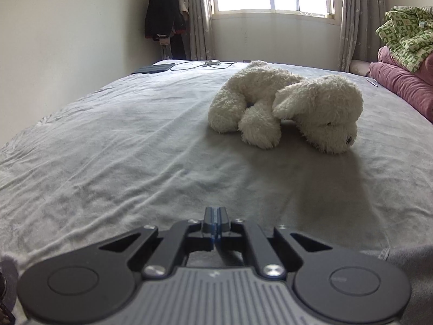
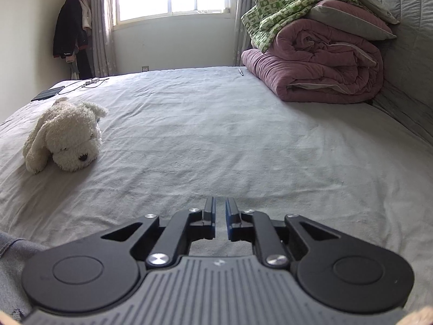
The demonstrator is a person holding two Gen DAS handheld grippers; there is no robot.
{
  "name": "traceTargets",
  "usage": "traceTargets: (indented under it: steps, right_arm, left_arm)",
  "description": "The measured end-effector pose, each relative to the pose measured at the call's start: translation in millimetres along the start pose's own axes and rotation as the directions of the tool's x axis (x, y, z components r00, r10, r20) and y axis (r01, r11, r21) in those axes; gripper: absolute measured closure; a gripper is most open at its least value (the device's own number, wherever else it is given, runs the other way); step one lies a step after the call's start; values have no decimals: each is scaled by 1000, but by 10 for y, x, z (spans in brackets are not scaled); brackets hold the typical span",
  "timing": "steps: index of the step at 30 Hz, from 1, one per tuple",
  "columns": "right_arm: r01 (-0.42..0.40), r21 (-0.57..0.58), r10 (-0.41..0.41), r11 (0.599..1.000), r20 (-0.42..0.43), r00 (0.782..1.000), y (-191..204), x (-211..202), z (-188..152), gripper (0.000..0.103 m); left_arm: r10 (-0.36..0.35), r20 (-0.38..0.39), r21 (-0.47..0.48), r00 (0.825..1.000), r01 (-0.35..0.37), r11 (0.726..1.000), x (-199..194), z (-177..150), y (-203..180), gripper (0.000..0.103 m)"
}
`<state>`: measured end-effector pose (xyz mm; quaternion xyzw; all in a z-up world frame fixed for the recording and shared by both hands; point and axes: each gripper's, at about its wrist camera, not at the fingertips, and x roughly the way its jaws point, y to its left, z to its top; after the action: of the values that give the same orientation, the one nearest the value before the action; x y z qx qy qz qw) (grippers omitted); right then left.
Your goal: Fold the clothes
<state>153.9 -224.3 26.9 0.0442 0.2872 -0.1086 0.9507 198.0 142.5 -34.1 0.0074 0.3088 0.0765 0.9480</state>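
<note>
While my left tool is closed on nothing, my right tool stands slightly parted and empty; grey clothing lies just left of and behind it on the bed.

The left gripper and right gripper are built alike: a grey ribbed housing with a small pale mark at its centre, flanked by two round black discs. Ahead of the housing, black linkage arms pinned with silver screws carry narrow dark jaws faced in blue.
</note>
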Motion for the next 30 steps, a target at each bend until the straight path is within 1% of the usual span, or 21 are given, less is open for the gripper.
traceTargets:
  steps: [1, 2, 3, 4, 6, 8, 10, 12, 13, 16, 17, 18, 19, 20, 21, 24, 25, 28, 30]
  right_arm:
    - [-12, -7, 12, 1000, -14, 1000, -3, 3, -11, 72]
    - [-23, -18, 23, 1000, -24, 999, -3, 1, -22, 65]
    - [-25, -36, 24, 999, -25, 999, 1, -21, -34, 55]
    - [-26, -57, 24, 998, -28, 999, 6, -42, -47, 51]
    - [-7, -105, 2, 994, -54, 999, -1, -45, -82, 48]
    - [14, -138, -25, 990, -85, 996, -39, -23, -117, 46]
    - [29, -141, -46, 990, -116, 992, -110, 9, -154, 46]
    - [41, -122, -59, 992, -147, 987, -206, 50, -193, 46]
    - [45, -108, -62, 993, -166, 984, -251, 74, -222, 46]
    - [48, -73, -64, 996, -234, 970, -345, 163, -339, 46]
    - [43, -69, -59, 997, -241, 969, -344, 175, -370, 47]
    - [38, -66, -53, 997, -249, 967, -343, 186, -401, 57]
    - [32, -62, -47, 998, -256, 966, -342, 198, -432, 77]
    - [27, -58, -42, 998, -263, 964, -341, 210, -463, 86]
    - [25, -58, -39, 998, -268, 963, -332, 219, -491, 99]
    - [78, -150, -110, 986, -221, 969, -160, 197, -498, 99]
    - [97, -179, -132, 979, -198, 971, -108, 185, -491, 99]
    - [141, -207, -168, 968, -118, 979, -58, 135, -368, 99]
    - [162, -190, -178, 968, -71, 981, -69, 114, -230, 99]
  left_arm:
    - [-7, -15, -9, 1000, 7, 1000, 24, -28, 13, 101]
    - [-15, -30, -17, 999, 14, 1000, 48, -56, 25, 100]
    - [-23, -44, -26, 999, 22, 999, 70, -81, 39, 100]
    - [-32, -51, -30, 998, 31, 999, 72, -86, 64, 99]
    - [-52, -66, -40, 996, 50, 998, 77, -93, 114, 92]
    - [-84, -86, -54, 993, 80, 995, 94, -71, 171, 79]
    - [-122, -105, -69, 987, 115, 991, 113, -47, 219, 74]
    - [-153, -125, -89, 980, 143, 986, 121, -24, 249, 71]
    - [-178, -144, -105, 973, 164, 981, 132, -15, 255, 67]
    - [-226, -167, -129, 960, 206, 970, 107, -17, 218, 66]
    - [-235, -169, -119, 957, 216, 969, 91, -29, 180, 67]
    - [-244, -171, -109, 955, 227, 968, 74, -41, 142, 67]
    - [-251, -174, -97, 952, 237, 967, 58, -53, 101, 74]
    - [-249, -180, -70, 952, 240, 968, 47, -67, 46, 94]
    - [-241, -184, -41, 953, 238, 970, 29, -85, -10, 98]
    - [-147, -144, 65, 979, 158, 985, -62, -109, -164, 99]
    - [-126, -127, 72, 984, 136, 988, -81, -100, -176, 99]
    - [-85, -96, 35, 992, 89, 995, -86, -15, -107, 100]
    - [-61, -65, 18, 996, 62, 998, -91, 57, -52, 100]
